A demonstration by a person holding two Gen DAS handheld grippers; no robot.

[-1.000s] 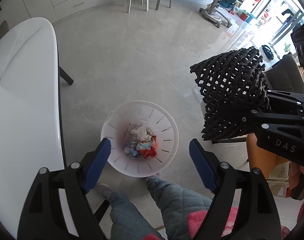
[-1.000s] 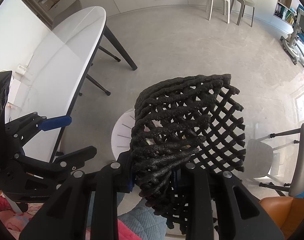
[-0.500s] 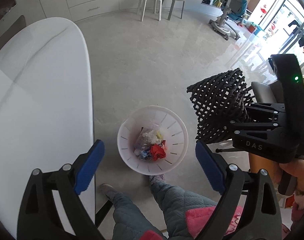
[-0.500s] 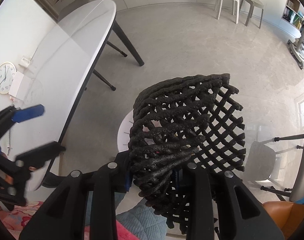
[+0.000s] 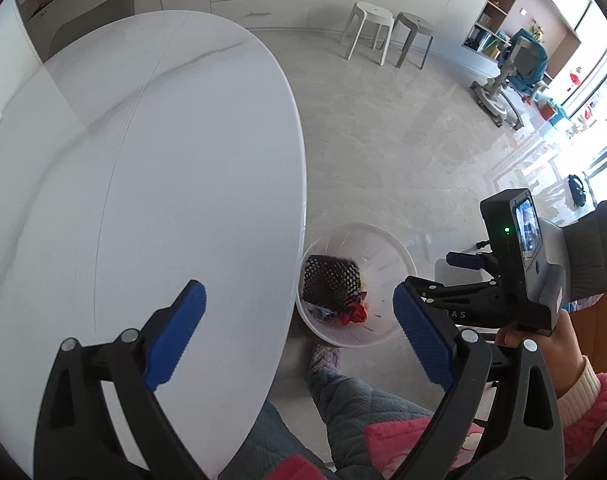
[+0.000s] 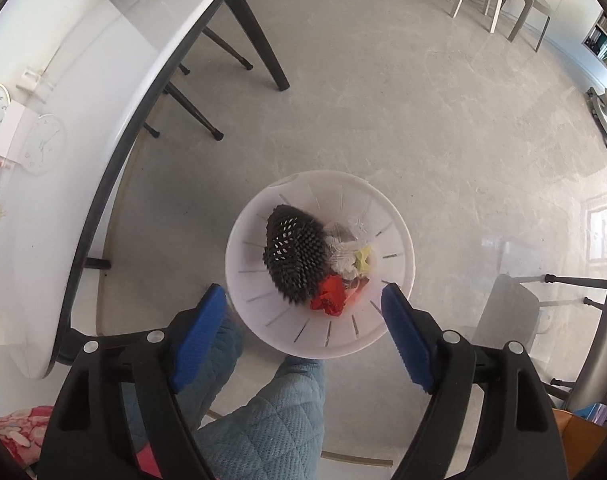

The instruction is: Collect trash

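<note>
Lying in the bin (image 6: 397,312) on the floor, the black net (image 6: 293,256) is the thing to look at: a foam mesh sleeve of open diamond holes, crumpled into a rounded, half-folded lump with ragged strand ends along its lower edge. It rests against the bin's left inner wall, on top of the other trash.

Going left to right in the right wrist view: the white worktop (image 6: 83,92) curves down the left side on dark legs, and the bin stands just beside its edge. Inside the bin, the net takes the left half; to its right are crumpled clear plastic and white paper (image 6: 343,248), a small yellow scrap (image 6: 363,258), and below them a red wad (image 6: 331,300). The bin itself is white, round and slotted along its wall.

The right hand-held gripper (image 6: 303,340) hangs above the bin's near rim with its blue pads spread wide; its jaws have just been opening, and nothing is between them, the net lying free below.

In the left wrist view, the left hand-held gripper (image 5: 299,340) is also spread wide and empty, its jaws having just been opening, one pad over the worktop (image 5: 143,160) and the other beside the bin (image 5: 387,332). The net (image 5: 329,284) shows there too, dark against the white wall.
</note>
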